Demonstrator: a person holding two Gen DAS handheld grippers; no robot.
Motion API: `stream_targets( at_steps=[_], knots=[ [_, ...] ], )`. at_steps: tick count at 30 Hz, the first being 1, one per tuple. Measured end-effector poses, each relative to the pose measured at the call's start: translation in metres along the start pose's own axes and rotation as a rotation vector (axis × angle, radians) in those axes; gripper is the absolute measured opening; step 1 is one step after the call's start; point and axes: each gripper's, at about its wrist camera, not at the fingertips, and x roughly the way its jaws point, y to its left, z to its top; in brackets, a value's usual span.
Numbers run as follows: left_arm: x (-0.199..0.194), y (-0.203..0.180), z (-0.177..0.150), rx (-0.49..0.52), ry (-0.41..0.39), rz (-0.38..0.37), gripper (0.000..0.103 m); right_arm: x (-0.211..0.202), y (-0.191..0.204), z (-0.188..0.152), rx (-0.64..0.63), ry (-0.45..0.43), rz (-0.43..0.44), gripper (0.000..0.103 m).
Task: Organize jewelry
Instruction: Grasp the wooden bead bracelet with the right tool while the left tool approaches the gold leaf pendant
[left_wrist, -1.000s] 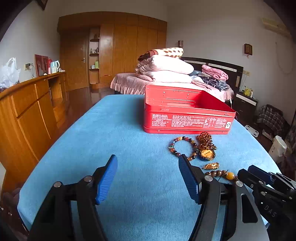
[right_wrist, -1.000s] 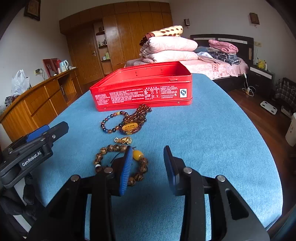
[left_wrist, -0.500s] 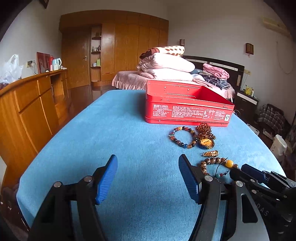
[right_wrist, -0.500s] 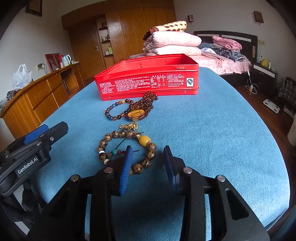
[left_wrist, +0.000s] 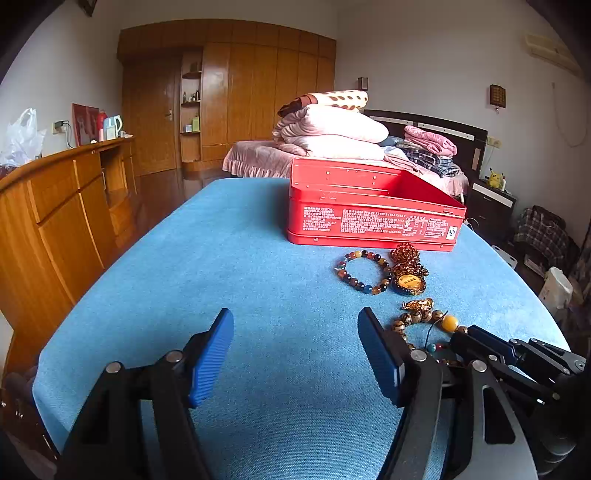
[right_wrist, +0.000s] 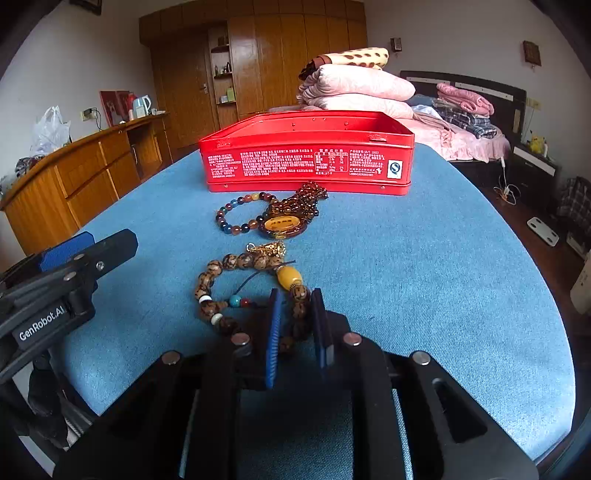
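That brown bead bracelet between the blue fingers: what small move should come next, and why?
Probably close a little more, then lift. The right hand-held gripper has its fingers on either side of the brown bead bracelet, which lies flat on the blue tablecloth. The open red tin sits just beyond. The left hand-held gripper is open and holds nothing.

Right tool (right_wrist: 297, 325) clamps the wooden-bead bracelet (right_wrist: 236, 280) (near side).
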Motion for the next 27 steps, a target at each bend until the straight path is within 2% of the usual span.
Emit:
stream_targets(
  at_steps=[2, 15, 22, 27],
  knots=[
    [0.000, 0.000, 0.000, 0.000, 0.002, -0.001, 0.069, 0.000, 0.000, 0.000, 0.005, 0.003, 0.014, 0.010],
    [-0.004, -0.006, 0.000, 0.016, -0.008, 0.000, 0.069, -0.008, -0.014, 0.001, 0.048, -0.004, 0.019, 0.010],
    [-0.002, -0.015, 0.002, 0.017, 0.000, -0.020, 0.070, -0.018, -0.045, 0.004, 0.098, -0.031, -0.061, 0.010],
    [0.007, -0.026, 0.003, 0.002, 0.037, -0.055, 0.071, -0.026, -0.078, 0.001, 0.160, -0.049, -0.125, 0.010]
  ],
)
